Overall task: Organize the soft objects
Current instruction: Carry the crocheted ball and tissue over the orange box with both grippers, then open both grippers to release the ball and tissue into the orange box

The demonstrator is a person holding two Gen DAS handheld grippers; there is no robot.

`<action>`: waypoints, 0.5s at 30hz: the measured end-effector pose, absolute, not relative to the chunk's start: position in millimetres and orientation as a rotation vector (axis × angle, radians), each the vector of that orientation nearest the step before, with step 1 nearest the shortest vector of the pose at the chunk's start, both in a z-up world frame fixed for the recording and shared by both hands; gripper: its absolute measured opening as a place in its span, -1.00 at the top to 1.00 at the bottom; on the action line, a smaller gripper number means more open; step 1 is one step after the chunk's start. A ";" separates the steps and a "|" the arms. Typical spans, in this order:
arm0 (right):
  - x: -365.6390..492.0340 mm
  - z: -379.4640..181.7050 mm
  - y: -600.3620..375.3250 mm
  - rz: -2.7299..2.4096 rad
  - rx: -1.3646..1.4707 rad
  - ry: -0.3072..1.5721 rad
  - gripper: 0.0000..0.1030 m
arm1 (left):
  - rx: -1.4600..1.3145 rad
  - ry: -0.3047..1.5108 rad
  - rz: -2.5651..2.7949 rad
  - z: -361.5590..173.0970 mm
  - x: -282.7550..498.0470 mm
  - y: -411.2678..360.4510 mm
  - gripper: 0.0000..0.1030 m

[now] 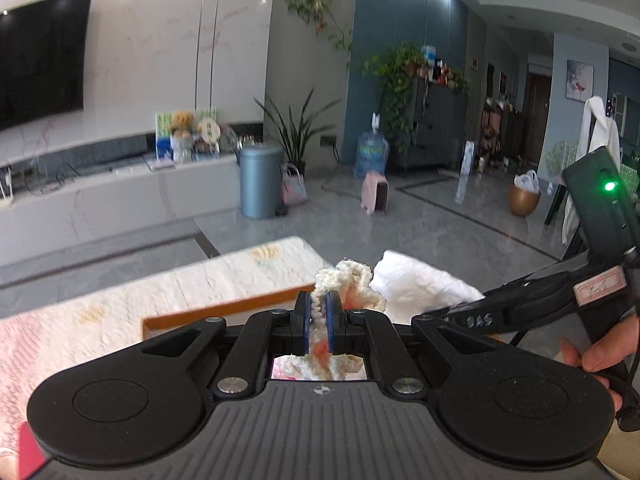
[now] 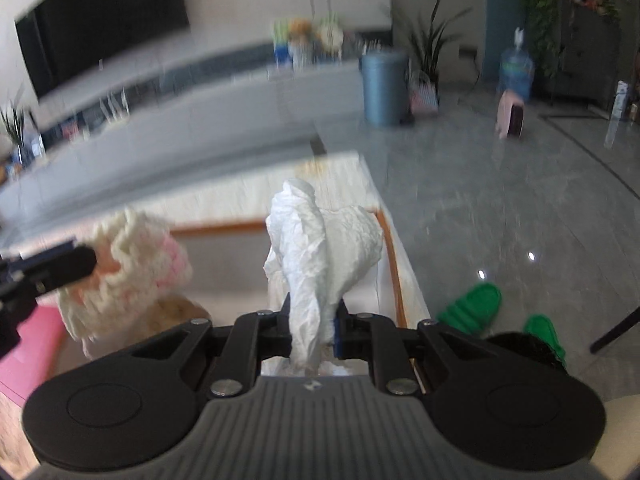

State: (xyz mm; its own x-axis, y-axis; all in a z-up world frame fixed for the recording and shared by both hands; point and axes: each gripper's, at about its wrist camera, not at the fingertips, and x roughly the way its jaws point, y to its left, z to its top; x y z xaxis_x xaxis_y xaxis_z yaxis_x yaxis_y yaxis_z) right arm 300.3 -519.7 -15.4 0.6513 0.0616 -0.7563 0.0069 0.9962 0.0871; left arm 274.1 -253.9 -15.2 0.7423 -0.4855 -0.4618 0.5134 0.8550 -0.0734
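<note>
My left gripper is shut on a cream knitted piece with pink patches, which bunches up ahead of its blue pads. In the right wrist view that same knit hangs at the left, with the left gripper's fingertips on it. My right gripper is shut on a crumpled white cloth that rises between its fingers. The left wrist view shows that white cloth to the right of the knit, and the right gripper's body with a hand on it. Both hang over a table.
A table with an orange rim and a pale floral cloth lies below. A pink item sits at the left. Green slippers lie on the grey floor at right. A blue bin stands by the long TV bench.
</note>
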 end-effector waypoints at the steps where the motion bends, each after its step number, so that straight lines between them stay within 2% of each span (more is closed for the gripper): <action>1: 305.5 -21.5 -517.7 0.029 0.057 0.886 0.71 | 0.056 0.504 -0.549 -17.8 278.9 -255.8 0.84; 5: 321.5 -38.3 -514.2 0.029 -0.023 0.957 0.64 | 0.058 0.533 -0.562 -25.5 292.2 -262.8 0.84; 7: 322.2 -42.3 -512.4 0.028 -0.040 0.966 0.53 | 0.078 0.532 -0.572 -29.4 298.5 -268.3 0.84; 11: 317.5 -40.8 -509.9 0.029 -0.049 0.944 0.18 | 0.178 0.514 -0.597 -39.8 302.2 -285.0 0.84; 15: 309.9 -35.6 -507.4 0.025 -0.057 0.928 0.02 | 0.242 0.582 -0.597 -54.2 307.8 -299.4 0.84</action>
State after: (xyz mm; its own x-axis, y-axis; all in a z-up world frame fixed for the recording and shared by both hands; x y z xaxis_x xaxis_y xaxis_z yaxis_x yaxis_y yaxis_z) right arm 309.9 -507.4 -35.6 0.5989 -0.0028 -0.8008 -0.0463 0.9982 -0.0381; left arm 307.8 -299.4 -54.2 0.6735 -0.4586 -0.5797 0.5910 0.8052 0.0497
